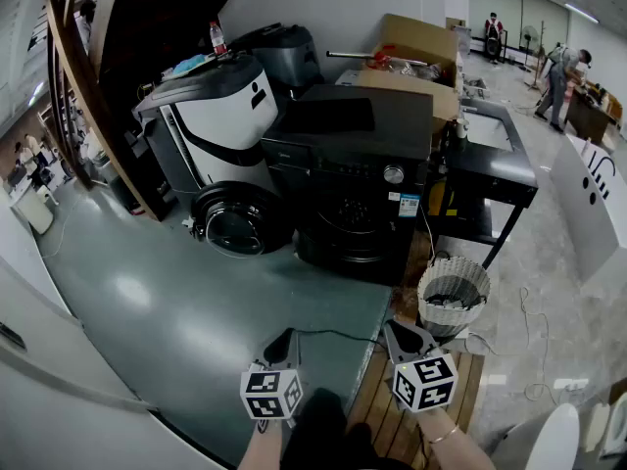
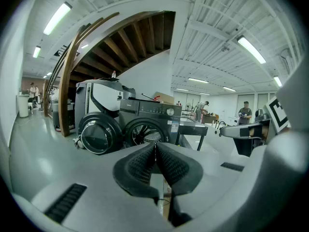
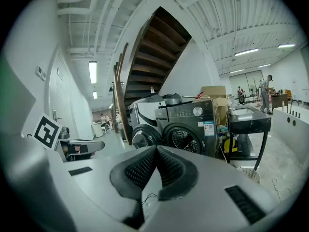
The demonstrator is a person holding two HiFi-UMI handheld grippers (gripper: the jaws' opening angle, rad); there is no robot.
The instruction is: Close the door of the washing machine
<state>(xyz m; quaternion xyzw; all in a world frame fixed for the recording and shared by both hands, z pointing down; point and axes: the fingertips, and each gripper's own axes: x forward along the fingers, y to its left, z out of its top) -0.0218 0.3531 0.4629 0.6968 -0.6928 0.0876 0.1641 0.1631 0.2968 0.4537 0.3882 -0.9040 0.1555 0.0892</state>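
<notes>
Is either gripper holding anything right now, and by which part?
Nothing is held. The left gripper and right gripper are both shut and empty, short of the open door.

I'm looking into what reads as a big workshop or test hall, not a home. The floor (image 1: 186, 311) is bare, grey and glossy, and the white ceiling (image 2: 217, 28) has open beams and pipes with long strip lights (image 2: 251, 49). A dark washing machine (image 1: 358, 189) stands loose on the floor among other appliances (image 1: 211, 116) and cardboard boxes (image 1: 416, 42), beside a wooden staircase (image 1: 83, 86). Next to it I see a metal sink table (image 1: 495, 145). Farther back, people (image 1: 560, 81) are busy in the open hall.
</notes>
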